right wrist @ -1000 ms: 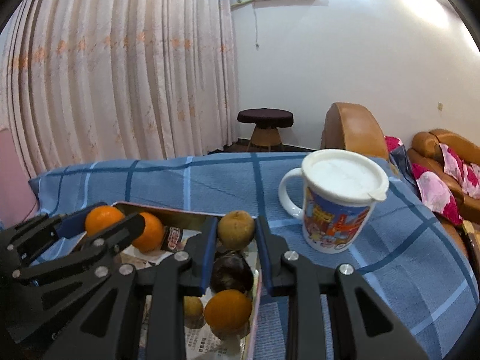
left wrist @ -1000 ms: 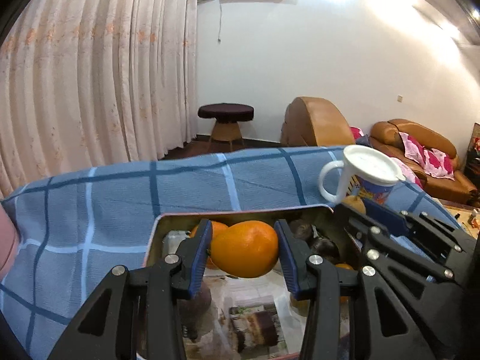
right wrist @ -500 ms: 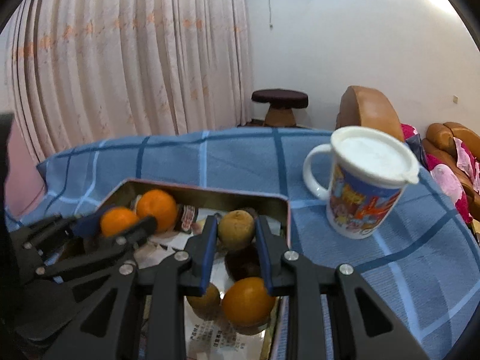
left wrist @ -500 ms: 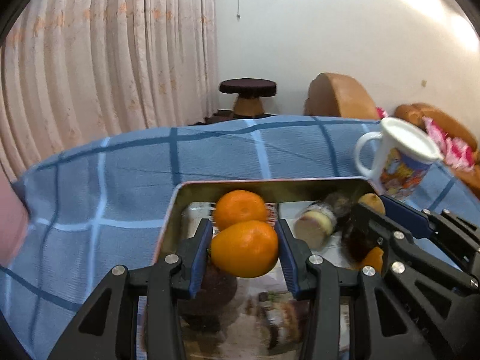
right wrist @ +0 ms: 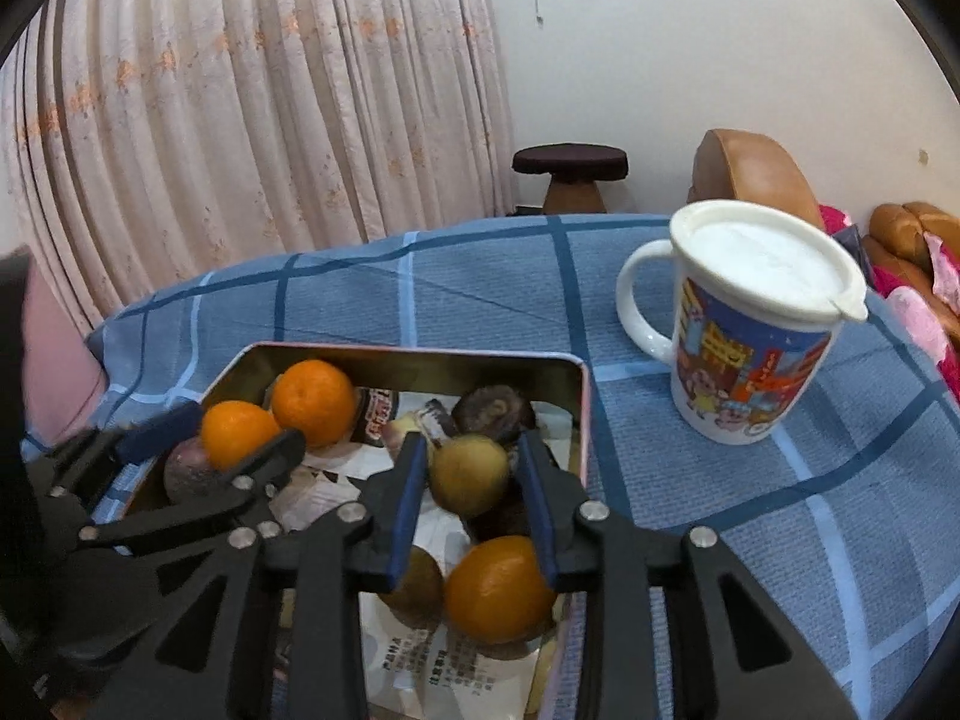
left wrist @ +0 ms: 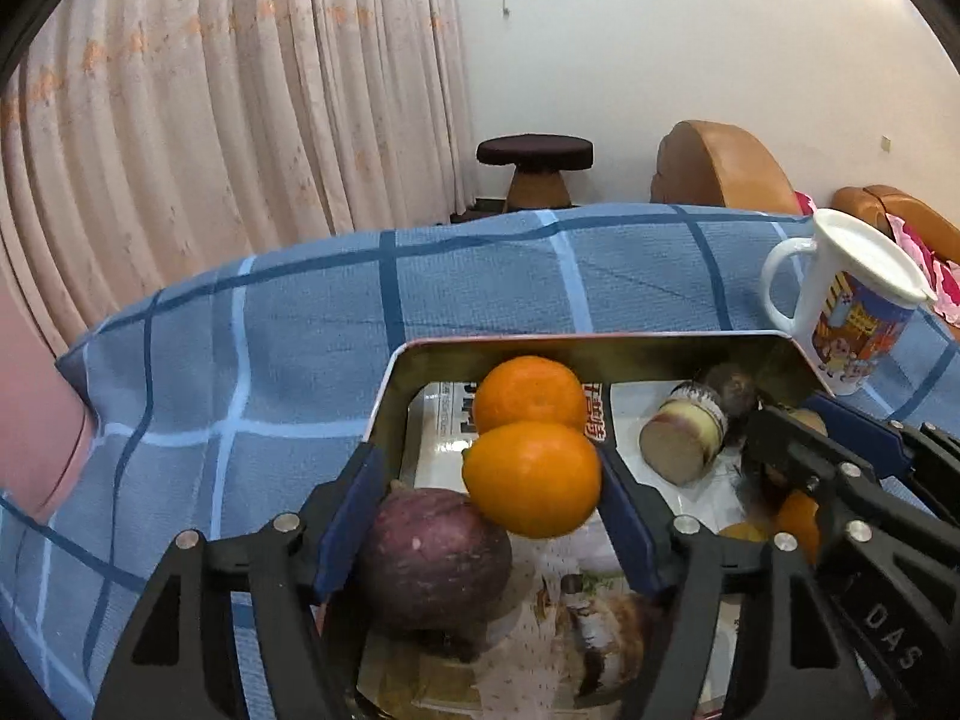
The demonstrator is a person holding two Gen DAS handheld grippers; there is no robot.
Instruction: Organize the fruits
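While your left gripper (left wrist: 486, 516) spreads its jaws off the orange (left wrist: 531, 477), which rests in the tin (left wrist: 390, 396) against a purple fruit (left wrist: 435, 558), your right gripper (right wrist: 471, 507) begins letting go of a yellow-green fruit (right wrist: 469, 473). Both are firm, round, prone to rolling (grip across the middle). Only the right view shows the fruit beneath.

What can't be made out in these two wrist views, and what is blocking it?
- Left wrist view: the right gripper covers the fruit at the tin's right end.
- Left wrist view: whether the opening left gripper touches the orange on its right side.
- Right wrist view: the right gripper, opening, hides the dark fruit below the yellow-green fruit.
- Both views: the tin's near end is cut off by the gripper bodies.
- Right wrist view: the print on the paper lining is too small.
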